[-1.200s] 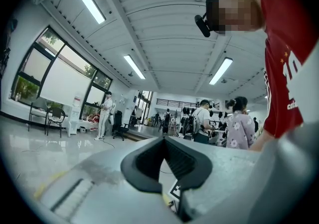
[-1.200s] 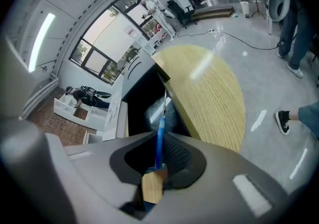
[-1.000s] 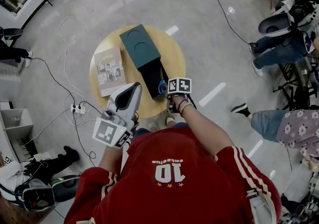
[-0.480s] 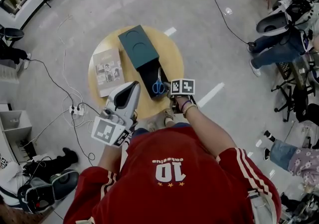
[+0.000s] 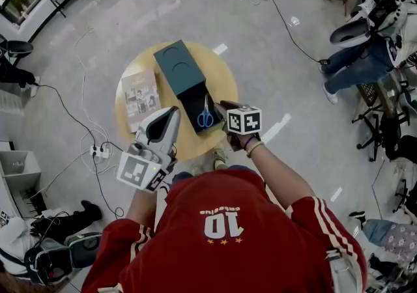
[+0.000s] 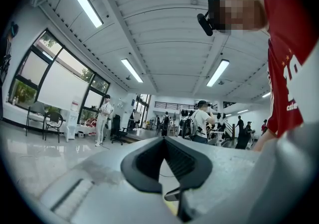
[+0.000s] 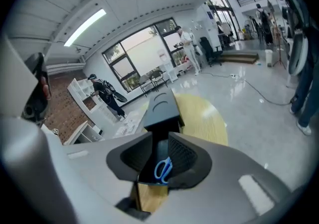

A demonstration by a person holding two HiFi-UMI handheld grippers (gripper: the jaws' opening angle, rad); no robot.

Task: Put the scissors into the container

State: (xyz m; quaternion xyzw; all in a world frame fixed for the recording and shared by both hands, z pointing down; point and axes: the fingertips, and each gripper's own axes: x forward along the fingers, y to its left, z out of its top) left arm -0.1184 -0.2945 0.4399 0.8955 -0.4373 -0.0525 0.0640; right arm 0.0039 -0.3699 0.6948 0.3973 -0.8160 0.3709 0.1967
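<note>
Blue-handled scissors (image 5: 206,116) lie flat in the open black tray of the dark green container (image 5: 179,67), on the round wooden table (image 5: 225,80). My right gripper (image 5: 220,107) hovers just right of the tray, clear of the scissors. Its jaws are closing a little from wide and nothing is between them. In the right gripper view the scissors (image 7: 163,168) show through the gap of that gripper (image 7: 159,138), beyond the tips, with the container (image 7: 162,106) behind. My left gripper (image 5: 171,114) is held at the table's near-left edge, empty. Its jaw tips (image 6: 162,139) meet and point out into the room.
A booklet (image 5: 140,95) lies on the table left of the container. Cables and a power strip (image 5: 98,150) run over the floor at left. Seated people's legs (image 5: 355,64) are at right. A white shelf unit (image 5: 16,174) stands at far left.
My right gripper has let go of the scissors and drawn back to the right. The scissors now lie fully exposed in the tray. The left gripper has barely moved.
</note>
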